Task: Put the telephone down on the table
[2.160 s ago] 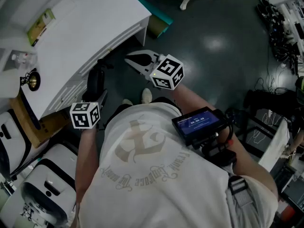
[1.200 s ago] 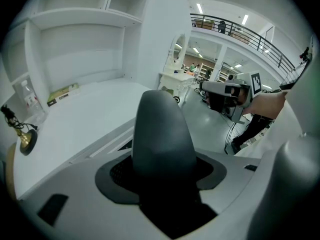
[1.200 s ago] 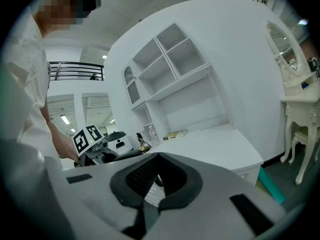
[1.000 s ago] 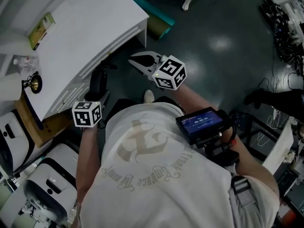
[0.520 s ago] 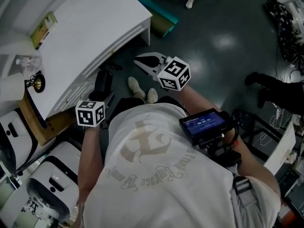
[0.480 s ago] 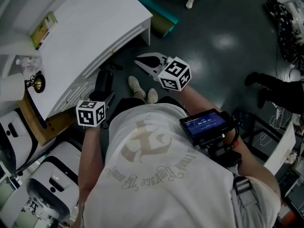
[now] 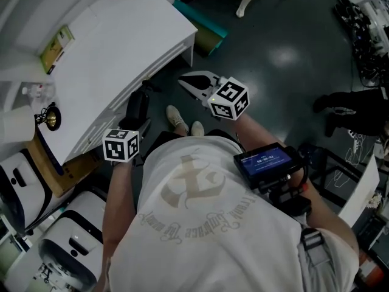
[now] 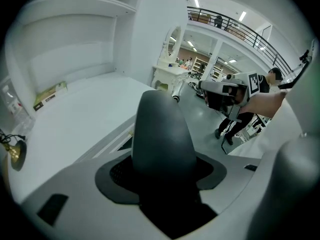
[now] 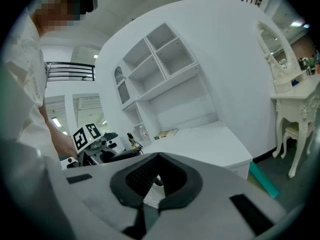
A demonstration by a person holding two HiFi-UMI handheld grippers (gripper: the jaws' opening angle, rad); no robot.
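My left gripper (image 7: 135,125) is shut on the black telephone handset (image 7: 137,105), which hangs over the floor just off the front edge of the white table (image 7: 121,35). In the left gripper view the handset's rounded end (image 8: 162,134) fills the space between the jaws, with the tabletop (image 8: 85,116) beyond it. My right gripper (image 7: 185,81) hovers over the dark floor near the table's corner, shut with nothing in it. The right gripper view shows the left gripper (image 9: 100,151) and the handset (image 9: 120,155) beside the table (image 9: 200,144).
On the table lie a green booklet (image 7: 56,41), a small bottle (image 7: 36,91) and a gold ornament (image 7: 51,119). A teal box (image 7: 203,32) lies on the floor by the table's corner. A cardboard box (image 7: 55,169) and white machines (image 7: 55,248) stand at the left.
The person has stepped forward, and their shoes have come into view. Both grippers have drifted a little nearer the table's edge. The hold on the handset is unchanged.
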